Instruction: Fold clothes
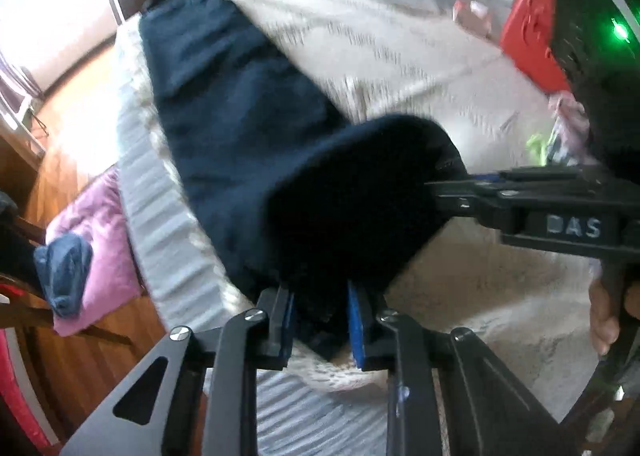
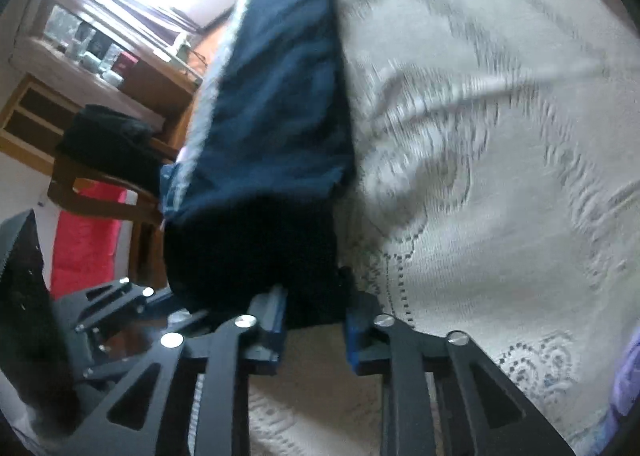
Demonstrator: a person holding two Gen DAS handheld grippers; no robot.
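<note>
A long navy garment (image 1: pixel 240 124) lies stretched along the left edge of a bed covered by a cream lace bedspread (image 1: pixel 400 56), and its near end is lifted off the bed, held at two points so the cloth hangs as a taut band between the tools. The left gripper (image 1: pixel 320 320) pinches the lower corner of that raised end, its blue pads (image 1: pixel 356 320) closed against the dark fabric. The right gripper (image 2: pixel 314 326) comes in from the side and bites the opposite corner, and in its own view the fabric bunches between its narrow-set pads; both views are blurred, so how firmly each corner is caught is hard to judge, though the cloth plainly sits pressed in both. Holding both corners of one end apart keeps the edge straight, which I take as preparation for carrying that end over the part resting flat, towards the far end near the window. The garment lies close to the mattress edge, so a skewed pull could drag it off. A pink cloth (image 1: pixel 96 232) with a small blue item (image 1: pixel 64 268) lies on the wooden floor (image 1: pixel 80 128) beside the bed, not in use.
</note>
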